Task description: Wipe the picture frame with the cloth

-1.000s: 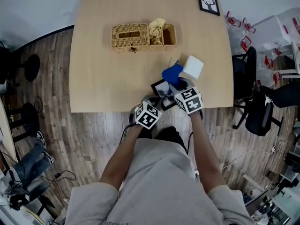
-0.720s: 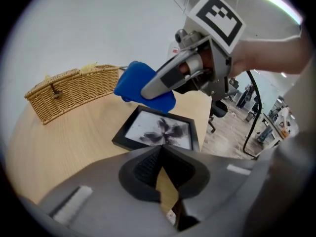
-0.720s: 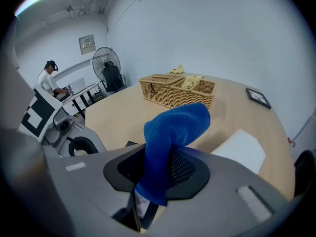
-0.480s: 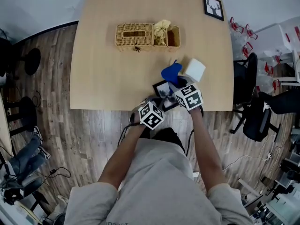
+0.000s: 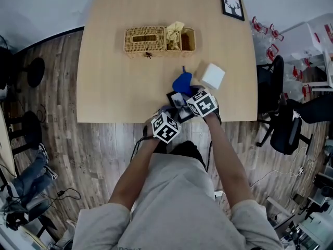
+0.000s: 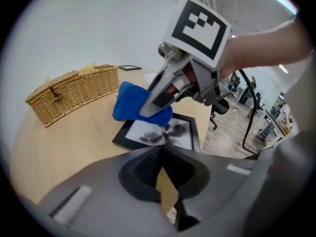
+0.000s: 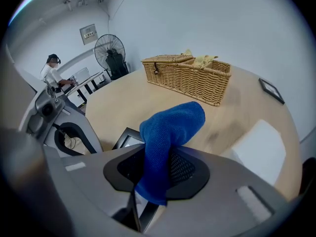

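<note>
A black picture frame with a dark flower print lies at the table's near edge. My left gripper is shut on its near side, and the grip point itself is hidden behind the jaws. My right gripper is shut on a blue cloth. The cloth sticks out past the jaws and rests on the frame's far left part. One corner of the frame shows below the cloth in the right gripper view.
A wicker basket with a lidded half and an open half stands mid-table. A white box sits just right of the cloth. A small deer picture lies at the far right corner. Office chairs stand right of the table.
My right gripper has carried the blue cloth a little to the left over the frame. The left gripper and the frame have stayed in place.
</note>
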Available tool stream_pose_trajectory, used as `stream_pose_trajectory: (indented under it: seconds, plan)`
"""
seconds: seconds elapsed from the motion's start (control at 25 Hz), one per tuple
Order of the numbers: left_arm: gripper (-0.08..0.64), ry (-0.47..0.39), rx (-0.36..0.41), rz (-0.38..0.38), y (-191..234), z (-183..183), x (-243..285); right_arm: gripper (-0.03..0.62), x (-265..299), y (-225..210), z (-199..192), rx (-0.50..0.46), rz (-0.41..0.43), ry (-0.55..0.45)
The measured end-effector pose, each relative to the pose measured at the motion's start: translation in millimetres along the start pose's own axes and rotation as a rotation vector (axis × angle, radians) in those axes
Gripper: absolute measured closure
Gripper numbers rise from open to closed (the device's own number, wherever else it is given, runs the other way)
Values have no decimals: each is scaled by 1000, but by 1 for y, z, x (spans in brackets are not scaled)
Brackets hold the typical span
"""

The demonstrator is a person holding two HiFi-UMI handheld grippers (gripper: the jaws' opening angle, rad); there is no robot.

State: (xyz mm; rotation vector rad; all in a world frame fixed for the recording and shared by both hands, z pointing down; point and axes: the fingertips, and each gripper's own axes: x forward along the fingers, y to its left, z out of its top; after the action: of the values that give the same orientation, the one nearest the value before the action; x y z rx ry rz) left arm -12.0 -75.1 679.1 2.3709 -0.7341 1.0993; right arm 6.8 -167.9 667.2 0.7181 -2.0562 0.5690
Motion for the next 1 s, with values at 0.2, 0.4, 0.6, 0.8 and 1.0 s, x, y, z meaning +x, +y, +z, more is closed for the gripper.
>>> stream_pose_trajectory:
  seconds: [0.2, 0.4, 0.6, 0.8, 1.0]
  plan:
    - [508, 13, -4, 4, 0, 1, 0, 489, -1, 0, -1, 0, -13, -11]
    - [508, 23, 5, 16, 0, 0, 1, 489, -3, 1, -4, -4, -8, -12]
    - [508, 32, 11, 20, 0, 0, 1, 489, -6, 3, -8, -1, -4, -17]
    - [508, 29, 8, 19, 1, 1, 2, 489, -7, 3, -11, 0, -2, -19]
    - [508, 34, 9, 14, -1, 1, 1, 489, -11, 6, -16, 3, 2, -23]
